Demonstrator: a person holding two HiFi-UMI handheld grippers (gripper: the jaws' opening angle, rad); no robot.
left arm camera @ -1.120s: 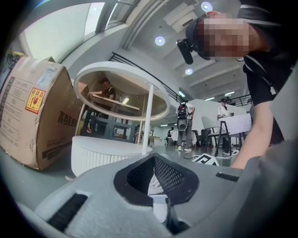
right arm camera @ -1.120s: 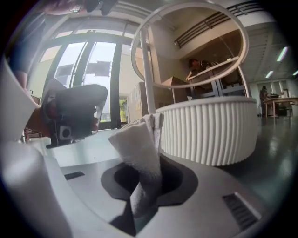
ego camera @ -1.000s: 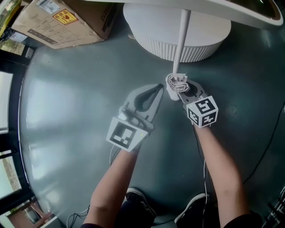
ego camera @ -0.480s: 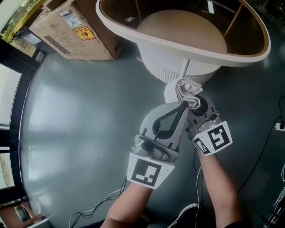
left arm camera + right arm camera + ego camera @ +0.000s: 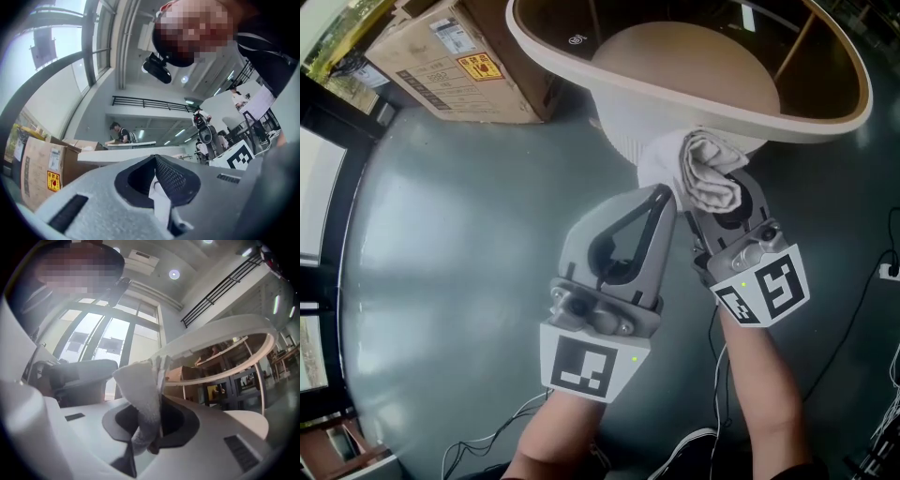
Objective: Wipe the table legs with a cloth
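A crumpled white cloth (image 5: 711, 178) is pinched in my right gripper (image 5: 712, 202), which is shut on it just below the rim of the round white table (image 5: 581, 70). The cloth covers the thin table leg in the head view. In the right gripper view the cloth (image 5: 140, 394) sticks up between the jaws of the right gripper (image 5: 157, 369), with the thin white leg (image 5: 183, 390) behind it. My left gripper (image 5: 664, 194) is shut, its tip beside the cloth on the left. The left gripper view shows the left gripper (image 5: 154, 159) with its jaws together.
The table's ribbed white base (image 5: 623, 131) sits on the grey floor (image 5: 459, 234). A cardboard box (image 5: 455, 61) lies at the upper left. Dark window frames (image 5: 328, 187) run along the left. Cables (image 5: 872, 281) trail at the right and beneath my arms.
Both grippers have come up from low on the leg, near the base, to just under the table top. The cloth rose with the right gripper.
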